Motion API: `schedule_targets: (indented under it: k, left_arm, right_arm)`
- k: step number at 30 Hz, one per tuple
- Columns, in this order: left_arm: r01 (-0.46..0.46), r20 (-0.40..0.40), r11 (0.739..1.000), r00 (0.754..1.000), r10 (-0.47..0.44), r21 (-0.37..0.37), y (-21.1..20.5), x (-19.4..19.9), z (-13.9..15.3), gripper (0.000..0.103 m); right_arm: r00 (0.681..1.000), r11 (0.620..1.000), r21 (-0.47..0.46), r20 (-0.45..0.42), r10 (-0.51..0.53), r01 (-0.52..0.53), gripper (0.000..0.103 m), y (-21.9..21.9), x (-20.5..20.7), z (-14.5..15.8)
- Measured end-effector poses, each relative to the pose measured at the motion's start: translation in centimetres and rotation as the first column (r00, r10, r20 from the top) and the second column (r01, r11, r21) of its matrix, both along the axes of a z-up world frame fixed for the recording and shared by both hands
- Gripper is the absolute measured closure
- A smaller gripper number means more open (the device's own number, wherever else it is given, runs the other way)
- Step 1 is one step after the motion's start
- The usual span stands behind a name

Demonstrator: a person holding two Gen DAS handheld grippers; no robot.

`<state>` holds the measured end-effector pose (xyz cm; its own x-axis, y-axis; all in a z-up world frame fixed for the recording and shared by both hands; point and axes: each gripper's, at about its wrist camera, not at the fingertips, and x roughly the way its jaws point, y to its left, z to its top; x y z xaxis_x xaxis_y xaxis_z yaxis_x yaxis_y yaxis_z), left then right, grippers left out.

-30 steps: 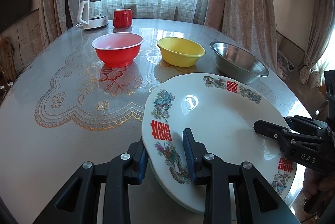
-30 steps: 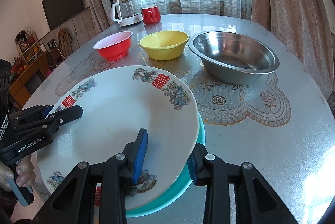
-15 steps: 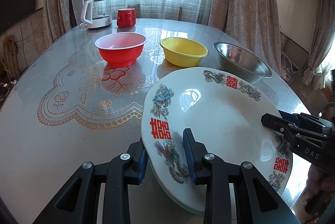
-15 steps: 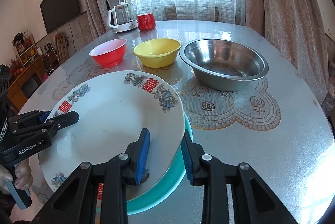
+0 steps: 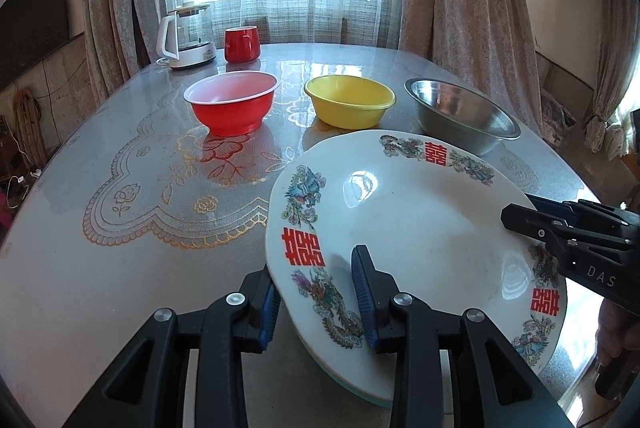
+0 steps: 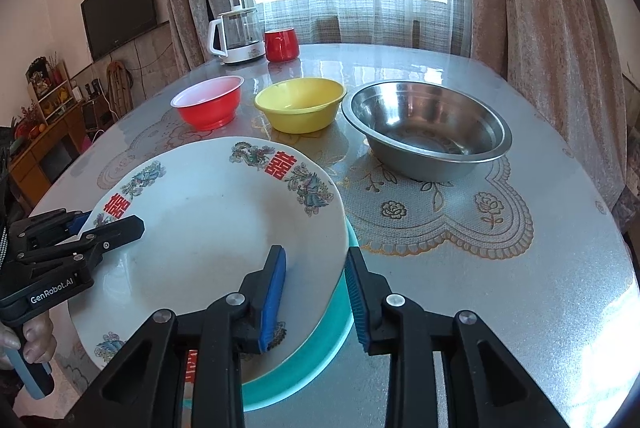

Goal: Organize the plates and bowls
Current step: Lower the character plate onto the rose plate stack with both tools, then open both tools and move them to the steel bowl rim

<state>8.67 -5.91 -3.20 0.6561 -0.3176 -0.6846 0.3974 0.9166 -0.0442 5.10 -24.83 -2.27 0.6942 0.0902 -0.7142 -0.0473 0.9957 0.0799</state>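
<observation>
White plate [image 5: 404, 220] atop teal plate [image 6: 320, 360]; left hand-held gripper [image 5: 316, 298] opening astride its left rim, right hand-held gripper [image 6: 316, 296] clamps both plates opposite.

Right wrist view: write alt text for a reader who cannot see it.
Two grippers, right and left, straddle opposite edges of a white decorated plate stacked on a teal plate on a table. Beyond stand a red bowl, a yellow bowl and a steel bowl, a kettle and red mug by the curtained window.

red bowl [image 5: 232, 101], yellow bowl [image 5: 349, 100], teal plate [image 6: 308, 356]
</observation>
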Motion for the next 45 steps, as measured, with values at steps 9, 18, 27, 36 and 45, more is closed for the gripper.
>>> schedule_targets:
  k: [9, 18, 27, 36, 45]
  left_arm:
    - [-0.017, -0.040, 0.995, 0.999, 0.013, -0.095, 1.6, -0.4, 0.6, 0.067]
    - [-0.037, 0.000, 0.997, 0.999, 0.037, -0.064, 2.6, -0.8, 1.6, 0.065]
    - [-0.022, 0.028, 0.995, 0.999, 0.025, -0.093, 2.2, -0.7, 3.6, 0.065]
    - [0.009, -0.010, 0.998, 1.000, -0.010, -0.056, -0.2, 1.0, 5.0, 0.065]
    - [0.064, -0.130, 0.995, 0.989, -0.074, -0.080, -3.6, 4.2, 5.4, 0.060]
  right_arm:
    - [0.999, 0.997, 0.063, -0.015, -0.033, 0.034, 0.072, -0.7, -0.4, 0.9]
    - [0.999, 0.997, 0.068, -0.043, -0.034, 0.037, 0.071, -0.4, -0.5, 0.1]
    - [0.999, 0.994, 0.098, -0.028, -0.035, 0.038, 0.070, -0.9, -0.8, 0.7]
    - [0.997, 0.988, 0.140, 0.008, -0.071, 0.070, 0.066, -2.0, -0.4, 2.2]
    - [0.984, 0.970, 0.173, 0.016, -0.176, 0.171, 0.064, -5.3, 1.0, 3.3]
